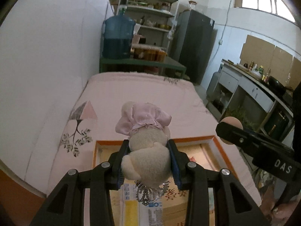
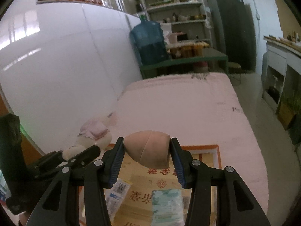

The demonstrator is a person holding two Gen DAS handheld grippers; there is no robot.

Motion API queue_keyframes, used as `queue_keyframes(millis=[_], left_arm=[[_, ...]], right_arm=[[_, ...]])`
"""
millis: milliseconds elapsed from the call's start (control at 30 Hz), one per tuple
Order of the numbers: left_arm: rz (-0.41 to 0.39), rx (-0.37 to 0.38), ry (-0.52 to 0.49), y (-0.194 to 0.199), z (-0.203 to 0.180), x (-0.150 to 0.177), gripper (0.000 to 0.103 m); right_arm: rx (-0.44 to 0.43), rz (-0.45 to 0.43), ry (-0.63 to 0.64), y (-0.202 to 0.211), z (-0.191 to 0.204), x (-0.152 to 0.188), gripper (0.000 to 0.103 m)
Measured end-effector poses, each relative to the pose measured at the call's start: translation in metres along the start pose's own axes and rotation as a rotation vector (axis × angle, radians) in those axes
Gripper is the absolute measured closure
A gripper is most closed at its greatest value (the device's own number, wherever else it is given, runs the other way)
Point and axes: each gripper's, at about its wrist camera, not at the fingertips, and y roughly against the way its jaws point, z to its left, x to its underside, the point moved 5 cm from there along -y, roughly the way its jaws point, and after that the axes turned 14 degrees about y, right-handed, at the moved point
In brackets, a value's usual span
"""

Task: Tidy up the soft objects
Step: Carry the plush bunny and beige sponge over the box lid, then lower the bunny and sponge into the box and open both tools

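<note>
Both grippers (image 1: 148, 156) (image 2: 147, 154) raised, apparently level.

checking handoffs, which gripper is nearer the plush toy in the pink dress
Left. The left gripper is clamped on the plush toy itself. The right gripper is off to its right, apart from it, holding a peach-coloured soft ball.

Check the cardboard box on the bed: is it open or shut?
Open. The cardboard box shows its orange rim and inner floor, with packets lying inside, below the plush toy held in the left gripper.
</note>
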Motion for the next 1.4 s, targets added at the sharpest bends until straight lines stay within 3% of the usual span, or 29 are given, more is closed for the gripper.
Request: queue_keyframes(millis=[500,1167,1400], left_arm=[[0.140,0.001,0.031,-0.037,0.018,0.025,0.063],[0.221,-0.032,0.039,-0.056,0.026,0.041,0.063],[0.247,-0.008,0.060,-0.063,0.029,0.043,0.063]], right_arm=[[-0.019,0.188,-0.043,-0.061,-0.023,0.048,0.053],[-0.021,0.276,-0.072,-0.081,-0.030,0.068,0.053],[-0.012,0.296,-0.072,-0.085,-0.030,0.072,0.053]])
